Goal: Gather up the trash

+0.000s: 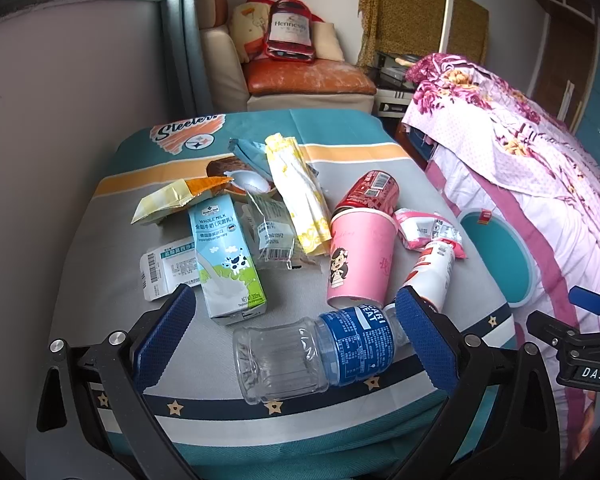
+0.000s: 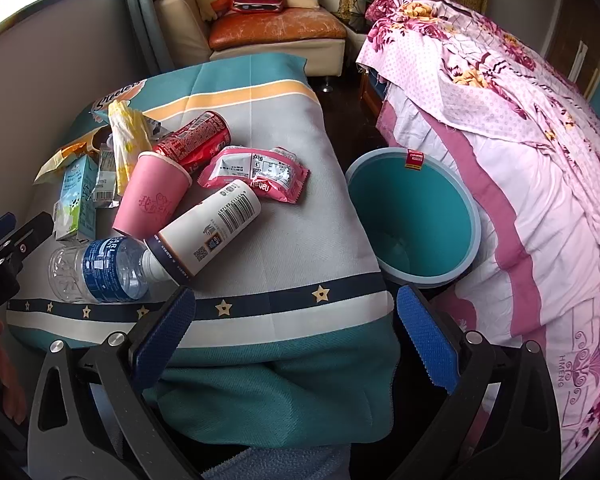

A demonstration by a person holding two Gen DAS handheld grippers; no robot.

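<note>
Left tongs and right tongs gape wide, angled downward.

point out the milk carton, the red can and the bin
milk carton (image 1: 230, 256), left wrist view, front panel.
red can (image 2: 194, 142), right wrist view, side wall.
bin (image 2: 474, 216), right wrist view, right rim.

Black claw, blue ridged pads

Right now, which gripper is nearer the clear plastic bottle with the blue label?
Left. The left gripper hangs open right over the bottle, which lies between its fingers. The right gripper sits off beyond the bottle's cap end, by the table edge near the bin.
</note>
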